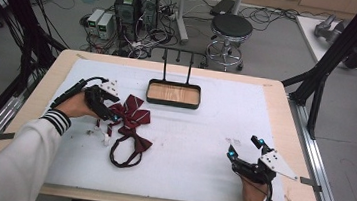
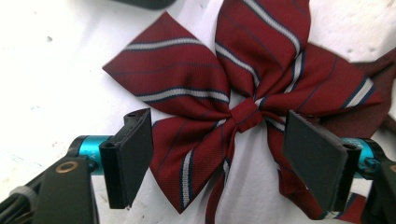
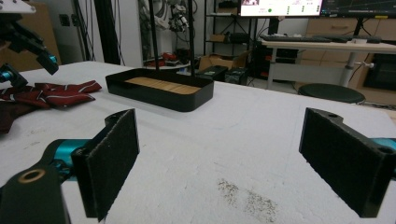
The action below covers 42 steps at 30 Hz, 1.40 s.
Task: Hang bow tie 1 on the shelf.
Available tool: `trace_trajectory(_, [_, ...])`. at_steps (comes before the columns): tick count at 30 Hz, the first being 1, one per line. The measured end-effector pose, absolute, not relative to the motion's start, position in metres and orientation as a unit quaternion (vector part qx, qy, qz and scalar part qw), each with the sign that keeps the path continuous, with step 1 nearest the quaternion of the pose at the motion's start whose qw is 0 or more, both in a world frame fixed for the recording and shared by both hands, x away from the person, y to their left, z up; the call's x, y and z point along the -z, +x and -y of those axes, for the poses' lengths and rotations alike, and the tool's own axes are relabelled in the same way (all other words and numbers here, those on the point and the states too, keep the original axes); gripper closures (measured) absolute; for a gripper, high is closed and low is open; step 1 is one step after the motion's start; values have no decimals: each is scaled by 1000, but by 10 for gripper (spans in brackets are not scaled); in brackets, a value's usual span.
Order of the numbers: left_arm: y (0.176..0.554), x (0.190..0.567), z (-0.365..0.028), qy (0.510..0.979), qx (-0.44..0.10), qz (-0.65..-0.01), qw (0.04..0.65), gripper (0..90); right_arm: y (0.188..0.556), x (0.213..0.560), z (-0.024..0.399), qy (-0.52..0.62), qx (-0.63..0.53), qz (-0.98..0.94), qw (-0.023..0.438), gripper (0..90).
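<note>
A dark red striped bow tie (image 1: 132, 112) lies on the white mat left of centre, its strap looping toward me, with a second dark red bow (image 1: 134, 141) on that strap. My left gripper (image 1: 113, 114) hovers at the striped bow's near-left edge, open. In the left gripper view the jaws stand apart on either side of the striped bow tie's (image 2: 233, 98) lower lobes and knot, not closed on it. My right gripper (image 1: 246, 147) rests open over bare mat at the near right; its pads (image 3: 109, 158) hold nothing. The striped bow tie (image 3: 51, 93) lies far left in that view.
A black tray (image 1: 173, 101) with a wooden floor and a tall wire handle sits at the back centre of the mat; the same tray (image 3: 159, 91) lies ahead of the right gripper. A black frame post (image 1: 319, 80) flanks the table's right edge.
</note>
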<state>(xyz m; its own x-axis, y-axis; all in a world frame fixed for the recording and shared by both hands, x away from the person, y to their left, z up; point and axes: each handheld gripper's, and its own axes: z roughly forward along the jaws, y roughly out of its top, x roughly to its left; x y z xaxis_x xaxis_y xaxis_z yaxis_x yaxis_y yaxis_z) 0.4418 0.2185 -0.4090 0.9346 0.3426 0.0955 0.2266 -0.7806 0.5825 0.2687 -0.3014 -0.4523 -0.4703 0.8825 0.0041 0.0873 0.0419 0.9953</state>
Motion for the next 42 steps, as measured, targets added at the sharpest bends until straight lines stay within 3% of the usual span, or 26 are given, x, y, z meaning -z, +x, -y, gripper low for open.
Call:
trace_trajectory(9, [445, 416, -213, 947, -98, -136, 274, 320, 269, 452, 301, 383, -577, -634, 344, 113])
trace_trajectory(21, [446, 417, -208, 954, -90, -121, 260, 492, 269, 452, 301, 383, -577, -634, 344, 113])
trace_trajectory(25, [447, 415, -203, 958, -84, -114, 249, 608, 269, 452, 301, 382, -577, -634, 345, 113])
trace_trajectory(32, [446, 416, -203, 960, -67, -128, 242, 676, 269, 452, 302, 382, -577, -634, 345, 113])
trace_trajectory(39, [446, 414, -205, 958, -54, -152, 239, 840, 269, 452, 302, 381, -577, -634, 346, 113])
trace_trajectory(42, [446, 413, -204, 959, -55, -150, 234, 843, 269, 452, 302, 382, -577, -634, 346, 113])
